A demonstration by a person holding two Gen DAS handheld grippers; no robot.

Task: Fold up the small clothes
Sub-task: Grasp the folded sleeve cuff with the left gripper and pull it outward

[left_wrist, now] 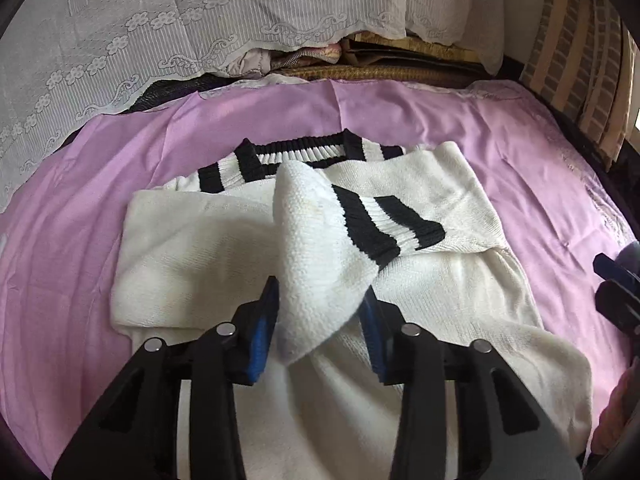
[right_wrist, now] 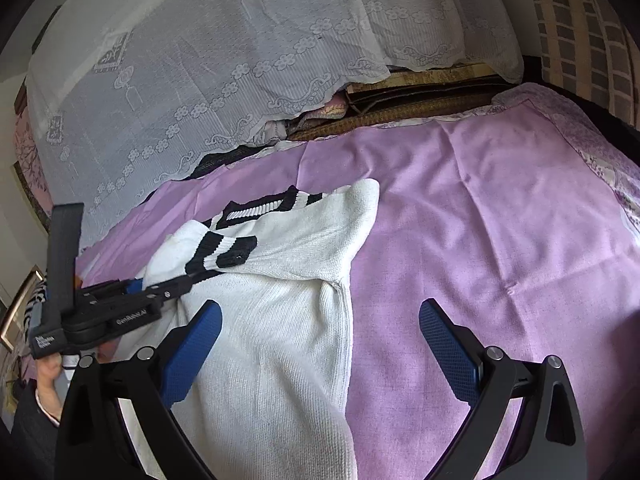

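A white knit sweater with black stripes at collar and cuffs lies flat on a purple sheet. One sleeve is lifted and crossed over the body, its striped cuff pointing right. My left gripper is shut on this sleeve, the knit bunched between the blue pads. In the right wrist view the left gripper reaches in from the left onto the sleeve. My right gripper hangs open over the sweater's right edge, with nothing between its fingers.
White lace cloth drapes over the back. Beneath it sit stacked mats and folded fabric. Checked fabric stands at the far right. A hand holds the left gripper's handle. Purple sheet spreads to the right of the sweater.
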